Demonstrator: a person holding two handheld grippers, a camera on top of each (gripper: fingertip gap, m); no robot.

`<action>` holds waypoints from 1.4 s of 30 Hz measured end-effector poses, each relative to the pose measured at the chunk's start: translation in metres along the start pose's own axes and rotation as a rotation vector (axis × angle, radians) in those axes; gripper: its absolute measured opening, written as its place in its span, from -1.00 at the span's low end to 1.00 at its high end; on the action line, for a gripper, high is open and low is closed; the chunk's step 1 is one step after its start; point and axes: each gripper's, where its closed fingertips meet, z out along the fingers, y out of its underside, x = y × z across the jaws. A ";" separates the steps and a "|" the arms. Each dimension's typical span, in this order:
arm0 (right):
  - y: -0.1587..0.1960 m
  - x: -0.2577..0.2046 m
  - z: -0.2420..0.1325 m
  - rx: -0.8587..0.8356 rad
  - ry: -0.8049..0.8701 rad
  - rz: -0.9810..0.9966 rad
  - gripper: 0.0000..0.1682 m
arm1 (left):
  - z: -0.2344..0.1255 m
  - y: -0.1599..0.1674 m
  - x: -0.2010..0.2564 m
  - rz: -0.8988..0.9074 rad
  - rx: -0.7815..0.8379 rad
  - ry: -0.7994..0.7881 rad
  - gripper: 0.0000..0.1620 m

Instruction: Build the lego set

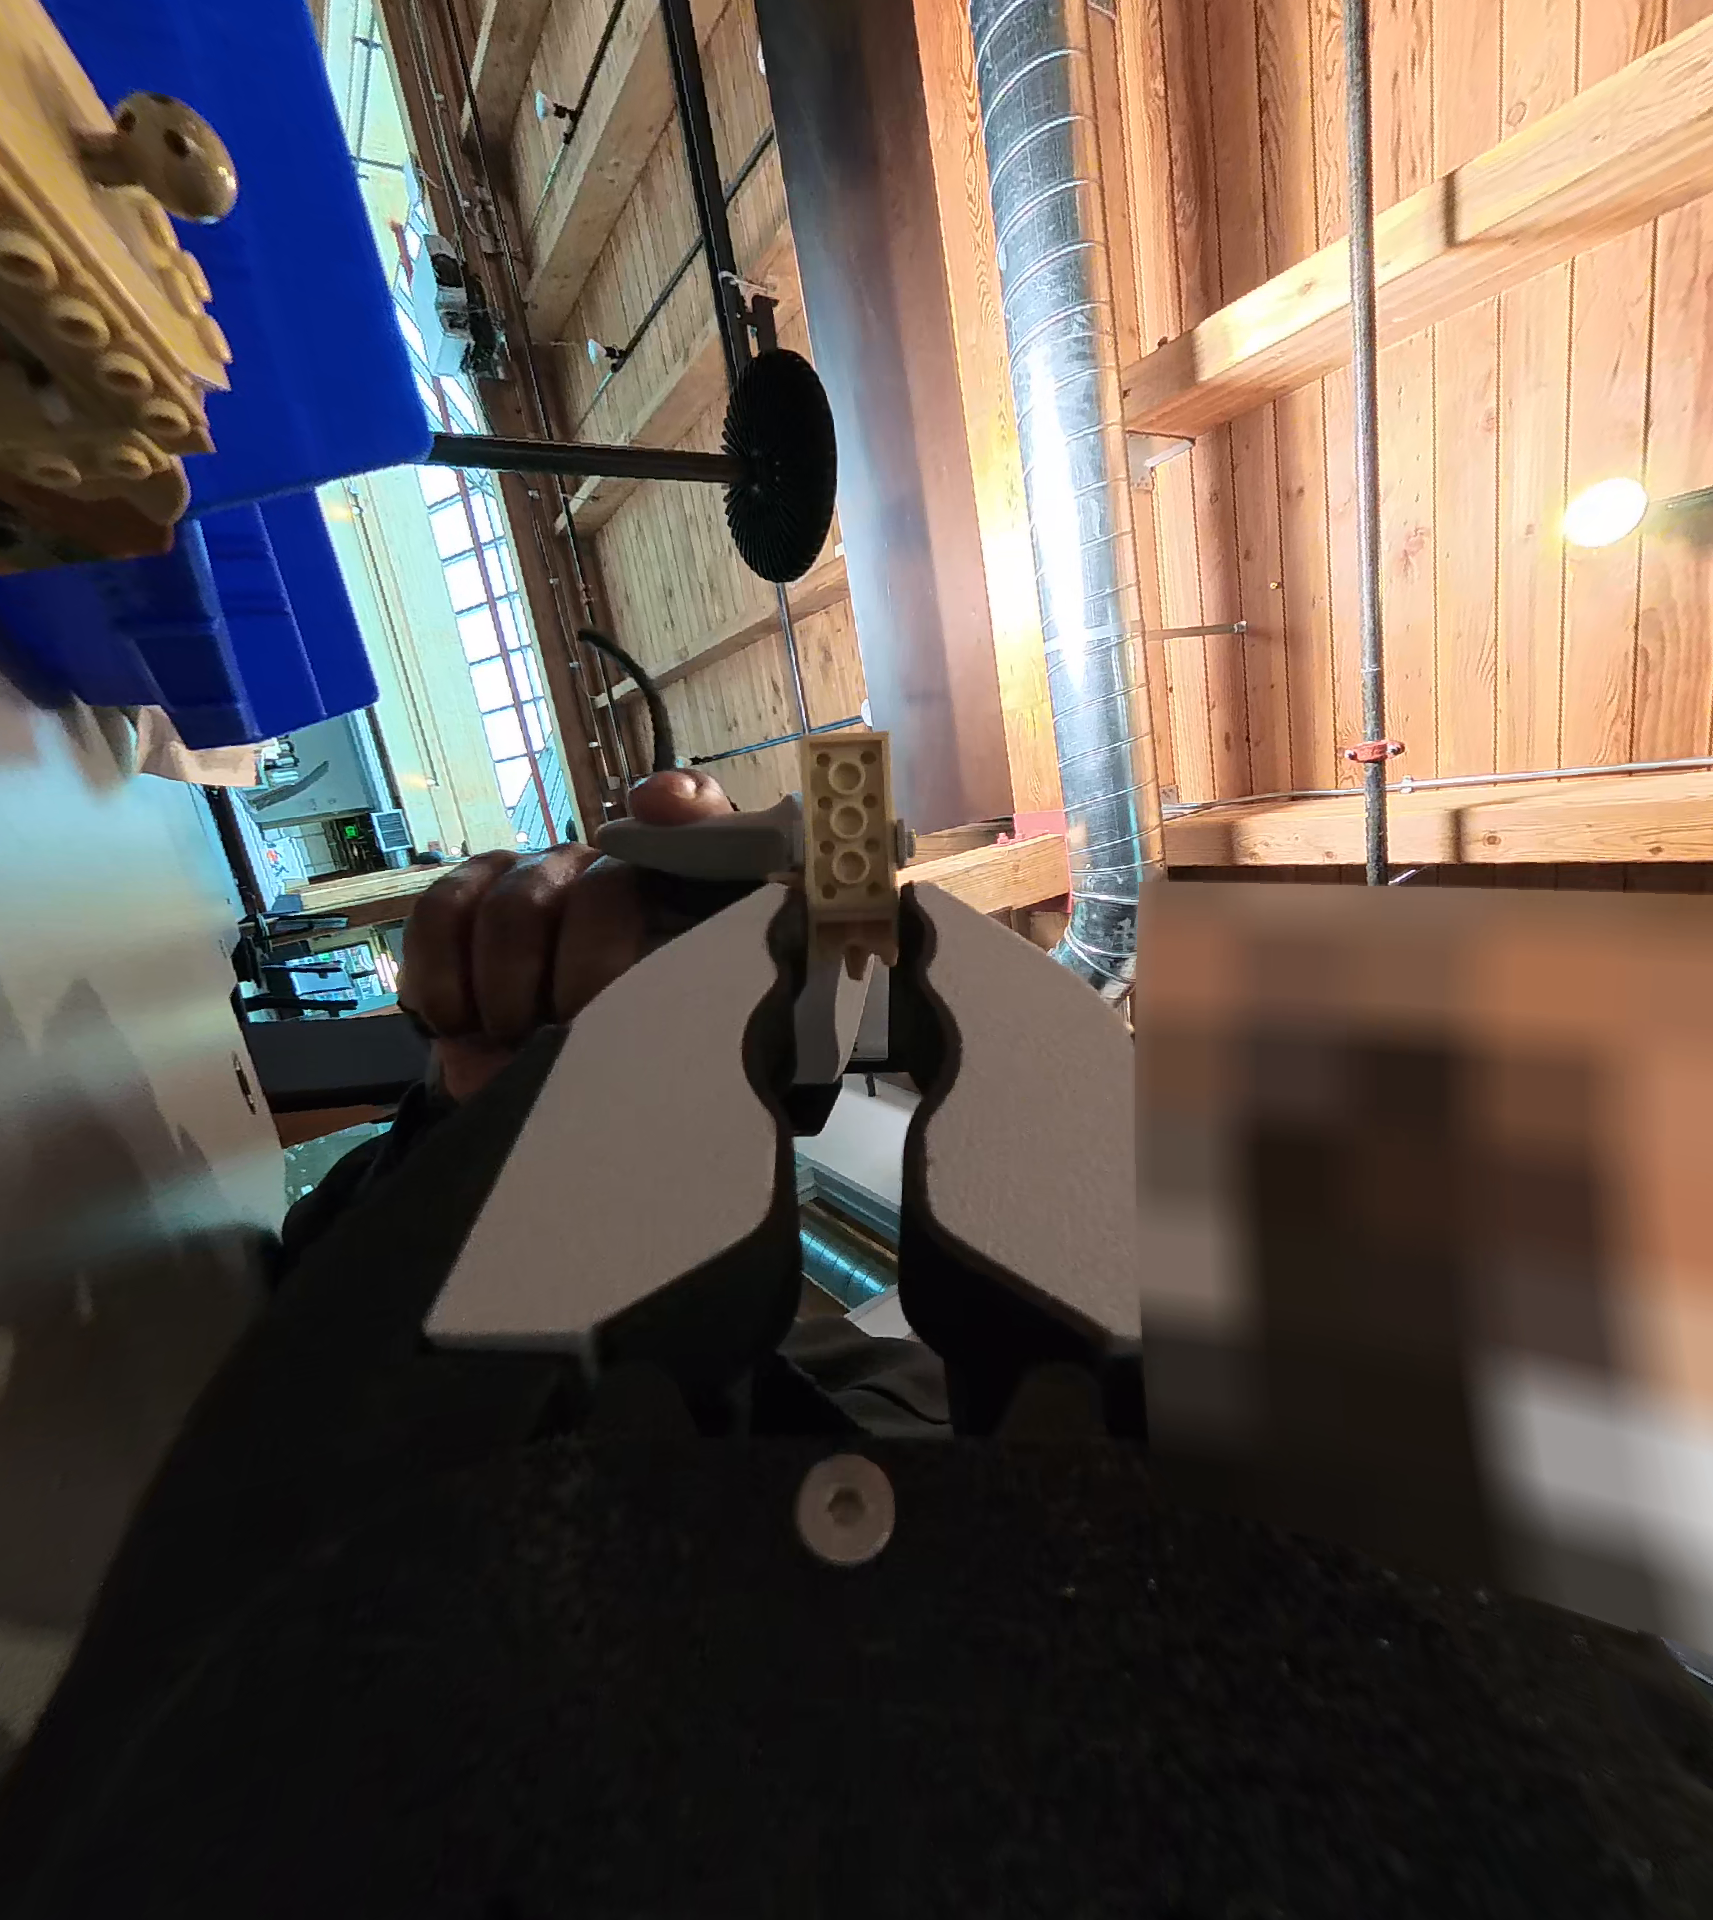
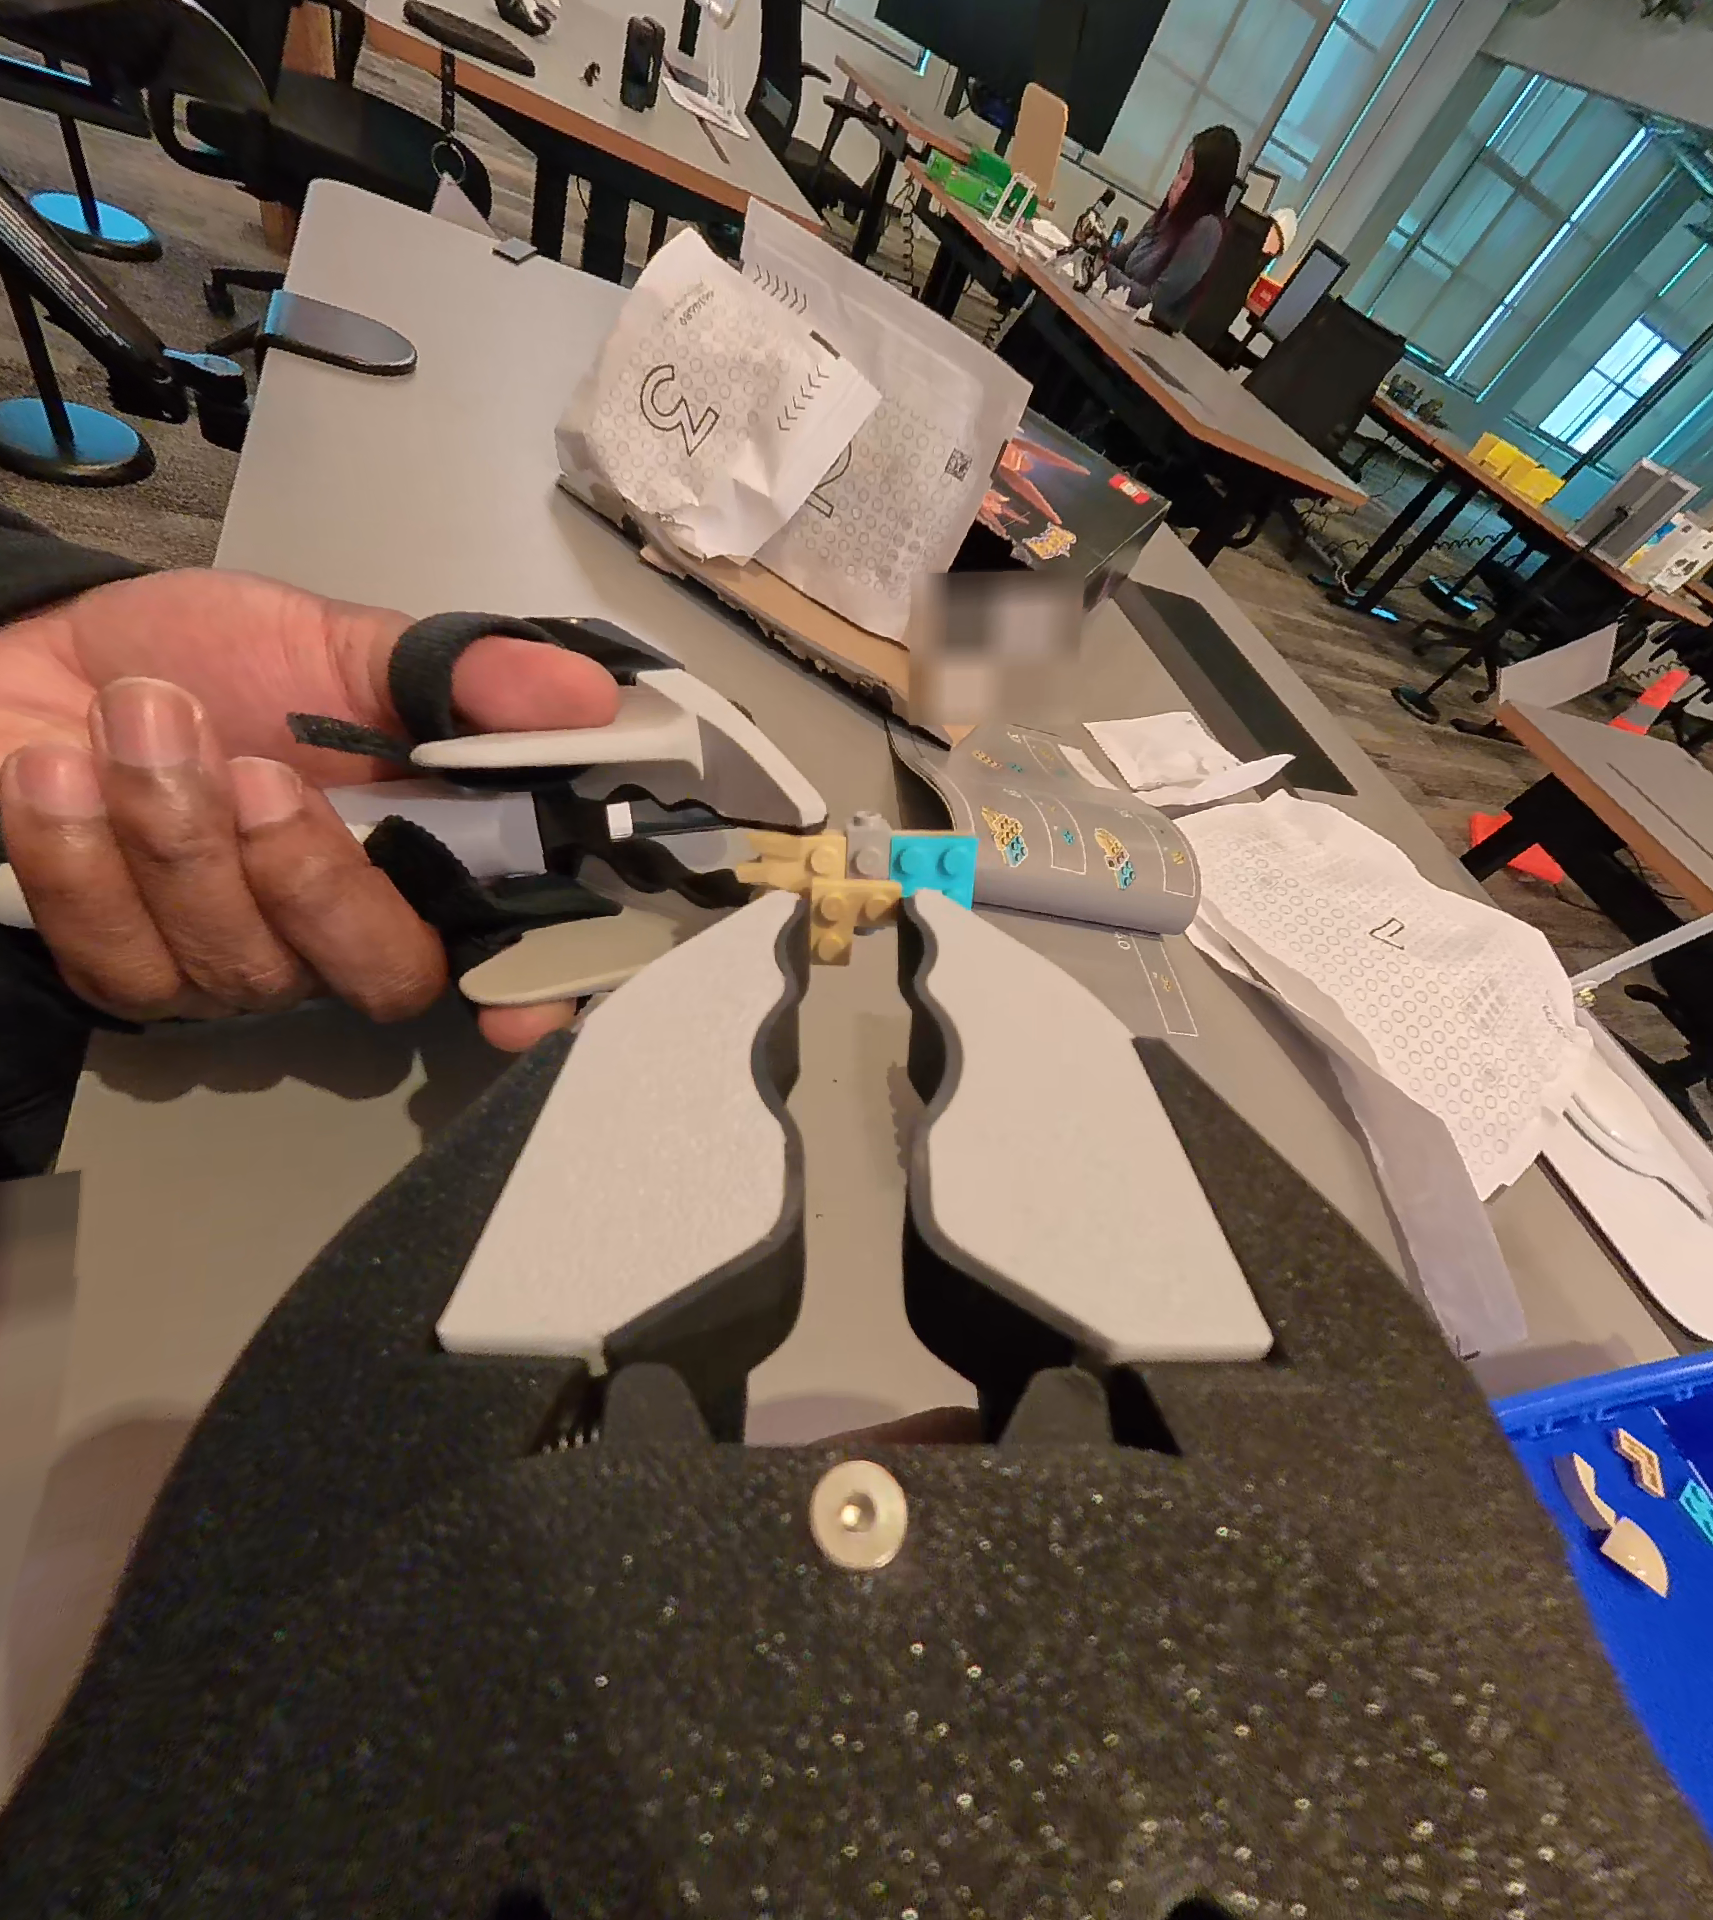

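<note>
In the right wrist view, a small lego assembly of tan plates, a grey piece and a teal plate hangs above the grey table. My right gripper is shut on its lower tan plate. My left gripper, held by a hand, comes in from the left and is shut on the assembly's tan spiked end. In the left wrist view, my left gripper pinches the tan plate, seen from its underside. The right gripper meets it from the left.
The open instruction booklet lies behind the assembly, with white paper bags and the lego box around it. A blue bin at the right holds loose pieces. A larger tan build and blue bins are close on the left. The grippers are tip to tip, or close to it.
</note>
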 end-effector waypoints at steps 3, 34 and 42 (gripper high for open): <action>0.000 0.000 0.000 0.001 0.000 0.004 -0.82 | 0.000 0.000 0.000 0.003 0.001 -0.001 -0.80; -0.042 0.013 -0.021 -0.149 -0.082 -0.271 -0.81 | 0.032 0.011 0.036 -0.137 0.128 0.357 -0.81; -0.047 0.031 -0.016 -0.237 -0.200 -0.236 -0.81 | 0.041 -0.005 0.043 -0.155 0.258 0.422 -0.81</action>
